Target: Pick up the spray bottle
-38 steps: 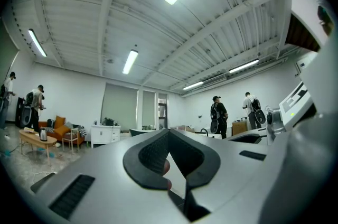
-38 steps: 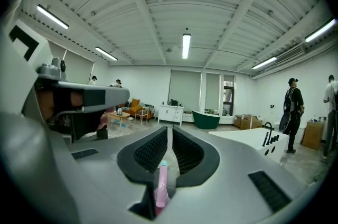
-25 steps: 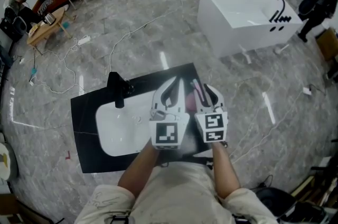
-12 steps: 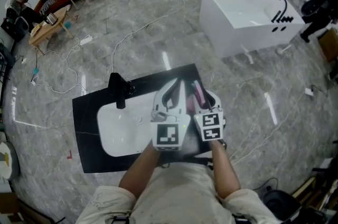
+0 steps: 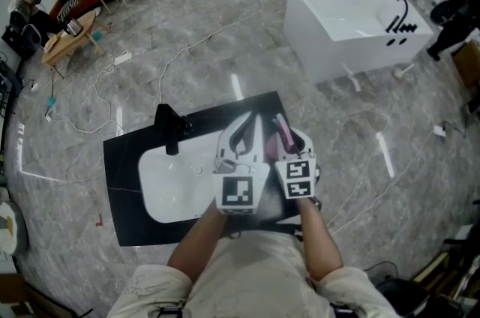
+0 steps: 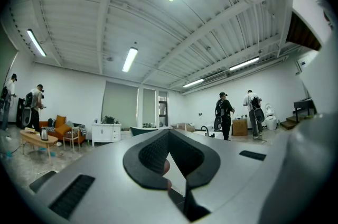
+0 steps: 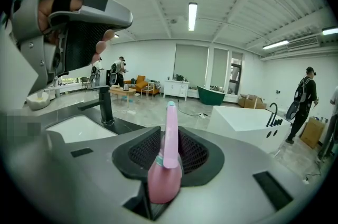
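The right tool (image 7: 170,138) pinches the pink spray bottle (image 7: 165,178), its jaws having just closed in on the bottle's body. The bottle is upright at the right end of the black desk (image 5: 120,159), beside the white sink (image 5: 161,185). The left tool (image 6: 170,136) hangs alongside with its tips pressed together, empty.

No legible text, brand, number or label is found in any view. A square black-and-white coded marker (image 5: 238,191) is borne on the cube of the left hand-held gripper (image 5: 247,121), and a second marker (image 5: 298,179) on the cube of the right hand-held gripper (image 5: 291,135). Neither pattern can be read as letters or digits.
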Available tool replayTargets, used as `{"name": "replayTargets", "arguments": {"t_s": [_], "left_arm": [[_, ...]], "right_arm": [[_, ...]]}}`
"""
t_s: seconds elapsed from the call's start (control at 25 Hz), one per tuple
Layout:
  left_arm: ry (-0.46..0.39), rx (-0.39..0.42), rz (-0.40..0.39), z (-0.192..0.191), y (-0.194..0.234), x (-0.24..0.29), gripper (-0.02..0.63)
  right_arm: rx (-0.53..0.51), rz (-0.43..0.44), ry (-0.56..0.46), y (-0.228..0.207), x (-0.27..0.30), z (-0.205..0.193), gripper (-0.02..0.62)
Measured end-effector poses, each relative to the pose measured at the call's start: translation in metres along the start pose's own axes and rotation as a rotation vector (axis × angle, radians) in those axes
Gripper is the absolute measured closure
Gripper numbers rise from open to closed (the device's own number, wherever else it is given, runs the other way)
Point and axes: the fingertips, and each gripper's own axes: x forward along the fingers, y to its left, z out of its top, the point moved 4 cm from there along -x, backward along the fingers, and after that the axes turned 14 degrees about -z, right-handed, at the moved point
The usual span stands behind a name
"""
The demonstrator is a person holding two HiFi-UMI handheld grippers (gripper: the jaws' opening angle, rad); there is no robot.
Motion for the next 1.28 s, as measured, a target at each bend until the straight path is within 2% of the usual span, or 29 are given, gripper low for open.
{"name": "replayTargets", "arguments": {"t_s": [0.2,0.4,0.72,1.28], "left_arm": [[0.007,0.015,0.004,0.001,0.001,-0.001,0.604],[0.001,-0.016,0.009,0.000,0.002,-0.003,0.604],[0.009,-0.010,0.015,-0.001,0.003,-0.009,0.604],[-0.007,-0.012,0.004,0.001,-0.003,-0.011,0.604]], "right_arm": [[0.001,-0.003,-0.007,0.000,-0.001,-0.001,0.495],[0.002,-0.005,-0.008,0.002,-0.001,-0.001,0.495],[0.001,-0.024,-0.024,-0.001,-0.008,0.005,0.497],[0.039,-0.075,-0.161,-0.024,-0.040,0.062,0.499]]}}
